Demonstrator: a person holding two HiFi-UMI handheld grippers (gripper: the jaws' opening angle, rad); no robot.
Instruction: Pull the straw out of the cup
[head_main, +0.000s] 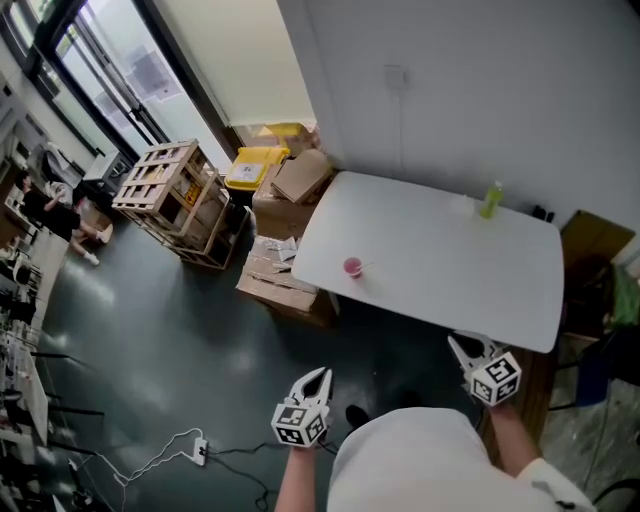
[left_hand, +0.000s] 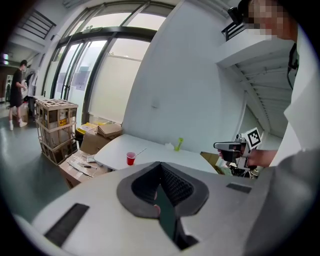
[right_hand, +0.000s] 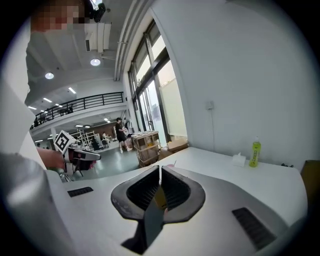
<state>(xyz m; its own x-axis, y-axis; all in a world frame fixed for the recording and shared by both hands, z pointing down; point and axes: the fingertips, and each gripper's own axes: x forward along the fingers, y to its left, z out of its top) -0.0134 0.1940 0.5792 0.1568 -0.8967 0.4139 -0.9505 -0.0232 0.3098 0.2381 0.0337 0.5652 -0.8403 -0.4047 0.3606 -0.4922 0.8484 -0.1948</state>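
The left gripper (head_main: 317, 374) and the right gripper (head_main: 461, 347) hover short of the white surface (head_main: 455, 275), each with its jaws pressed together on nothing. The red cup (head_main: 352, 267) with the straw (head_main: 362, 263) stands near the surface's left edge, well apart from both. It is clear in the left gripper view, but the right gripper's own jaws almost cover it. Farther off a green bottle (head_main: 490, 200) stands by the wall, and a wooden crate (head_main: 170, 190) is on the floor.
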